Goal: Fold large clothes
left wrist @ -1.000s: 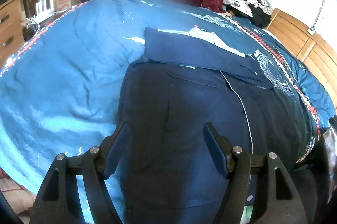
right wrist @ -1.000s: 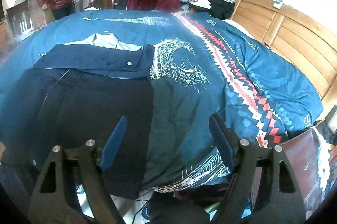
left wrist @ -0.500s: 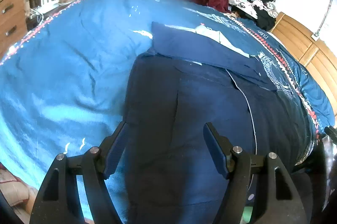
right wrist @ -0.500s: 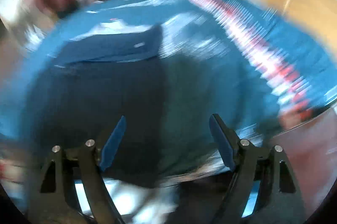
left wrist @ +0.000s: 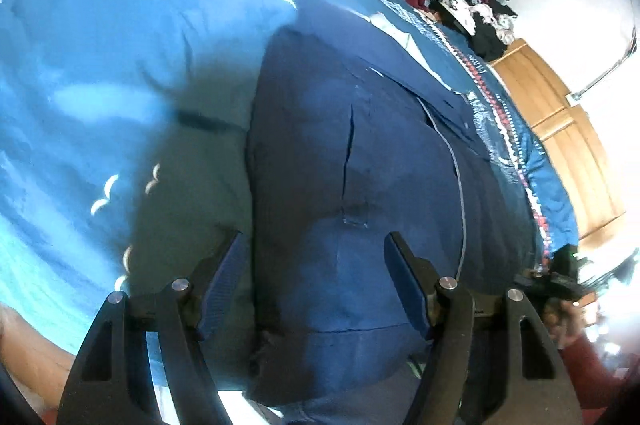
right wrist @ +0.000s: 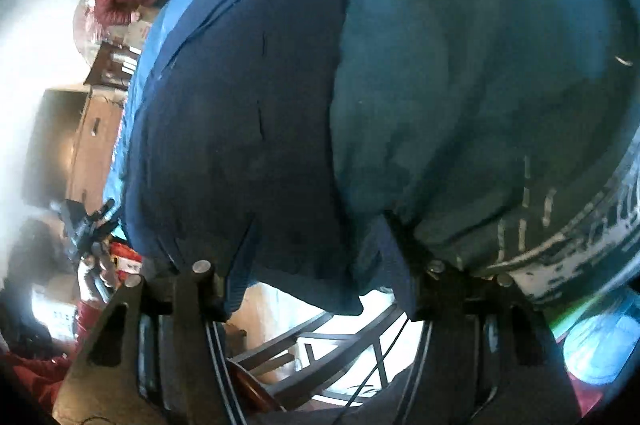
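The navy jacket [left wrist: 352, 165] lies spread on the bed's blue quilt [left wrist: 120, 57], its lower hem draping over the near edge of the bed; the left gripper [left wrist: 316, 281] hangs with its jaws wide open and nothing between them, the hem's left corner just ahead and between the jaws; the right gripper [right wrist: 320, 265] also stands open, the hem's other corner [right wrist: 344, 297] dropping between its jaws, one jaw pressed against the quilt's overhang. The cloth looks soft, fairly thick and limp, so it should fold easily yet sag and slide if pinched thinly; the best hold is judged to be each bottom corner, taken through the stitched hem where the layers are doubled; the quilt beneath could get caught too. No brand or writing is readable on the jacket; the quilt's white print is too blurred to read.
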Available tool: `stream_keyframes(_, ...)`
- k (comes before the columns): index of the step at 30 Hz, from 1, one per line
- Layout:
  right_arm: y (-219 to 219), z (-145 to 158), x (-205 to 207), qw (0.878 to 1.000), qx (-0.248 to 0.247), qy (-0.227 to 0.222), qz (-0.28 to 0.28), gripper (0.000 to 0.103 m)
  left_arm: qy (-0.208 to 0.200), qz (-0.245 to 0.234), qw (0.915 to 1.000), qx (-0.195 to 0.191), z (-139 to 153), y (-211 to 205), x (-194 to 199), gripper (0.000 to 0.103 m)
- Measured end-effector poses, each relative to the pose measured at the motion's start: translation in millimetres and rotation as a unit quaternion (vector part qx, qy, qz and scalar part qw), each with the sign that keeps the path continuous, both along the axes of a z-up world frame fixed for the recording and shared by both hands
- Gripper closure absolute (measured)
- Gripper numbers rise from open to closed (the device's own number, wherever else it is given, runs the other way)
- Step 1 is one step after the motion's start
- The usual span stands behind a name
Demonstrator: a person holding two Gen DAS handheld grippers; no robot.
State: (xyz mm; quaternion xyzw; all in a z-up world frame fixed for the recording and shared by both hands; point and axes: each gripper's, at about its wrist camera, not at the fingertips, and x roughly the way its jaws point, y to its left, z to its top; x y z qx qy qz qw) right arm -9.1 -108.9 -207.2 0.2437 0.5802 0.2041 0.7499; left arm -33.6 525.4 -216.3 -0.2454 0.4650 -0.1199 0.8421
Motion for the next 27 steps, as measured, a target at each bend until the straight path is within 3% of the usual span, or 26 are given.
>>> stream_keyframes(8,9.7,0.5,4.6,1.0,-0.009,0.0,0.027,0.043,-0.001,0.025,0.9996,-0.014,1.9,28.1,-4.3,0.032)
stream_keyframes(16,16.7,3.2,6.8,0.999,0.014,0.0,0.05,0.044,0.021,-0.05,0.9985,0.003,-8.3,10.3,-3.4,0.032)
stream_keyframes(18,18.5,3.9,6.2,0.998,0.011,-0.002,0.055,0.044,0.025,-0.081,0.9964,0.013,-10.0,-2.0,-4.5,0.048)
stream_keyframes(19,17.5,3.7,6.3,0.998,0.011,-0.002,0.055,0.044,0.031,-0.094,0.9949,0.019,-12.5,-8.5,-5.2,0.066)
stream_keyframes(20,15.8,3.2,7.3,0.999,0.01,0.0,0.053,0.045,0.031,-0.098,0.9943,0.029,-13.2,-11.7,-6.3,0.069)
stream_keyframes(27,2.5,-0.6,8.6,0.999,0.016,0.003,0.03,0.047,0.032,-0.091,0.9953,0.011,-20.1,-7.6,-5.9,0.067)
